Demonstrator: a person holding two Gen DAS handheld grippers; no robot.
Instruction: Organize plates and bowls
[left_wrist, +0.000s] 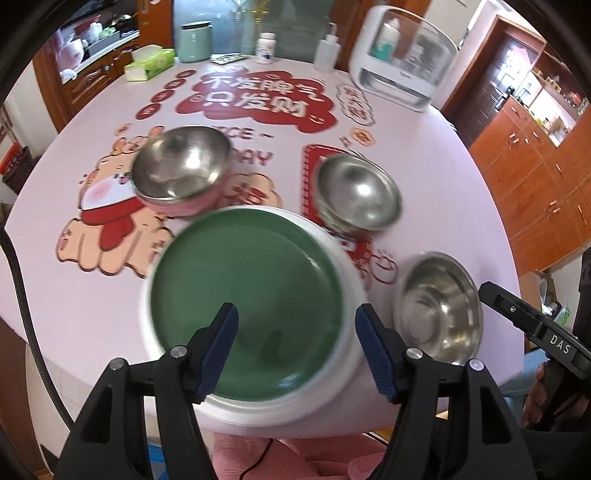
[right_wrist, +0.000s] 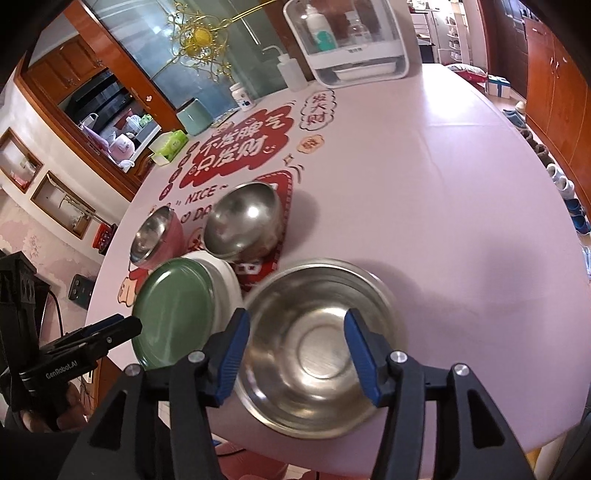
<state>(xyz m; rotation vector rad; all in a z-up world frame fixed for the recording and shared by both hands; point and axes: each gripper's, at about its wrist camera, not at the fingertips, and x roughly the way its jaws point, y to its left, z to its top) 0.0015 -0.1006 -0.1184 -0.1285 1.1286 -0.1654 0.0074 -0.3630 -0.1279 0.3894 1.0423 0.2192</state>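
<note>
A green plate (left_wrist: 251, 295) lies on a white plate (left_wrist: 351, 295) near the front edge of the round pink table (left_wrist: 92, 295). My left gripper (left_wrist: 297, 310) hovers over it, open, with nothing between the blue pads. Right of the plates sits a wide steel bowl (right_wrist: 314, 350) with my right gripper (right_wrist: 296, 315) above it, also open and holding nothing. Farther back stand a deep steel bowl (right_wrist: 243, 218) and a steel bowl nested in a pink bowl (right_wrist: 155, 236). All three bowls also show in the left wrist view, blurred.
Along the table's far edge stand a white box with a clear hood (left_wrist: 402, 66), a squeeze bottle (left_wrist: 327, 48), a pill bottle (left_wrist: 266, 46), a green canister (left_wrist: 194, 40) and a tissue box (left_wrist: 147, 62). Wooden cabinets (left_wrist: 535, 177) line the right wall.
</note>
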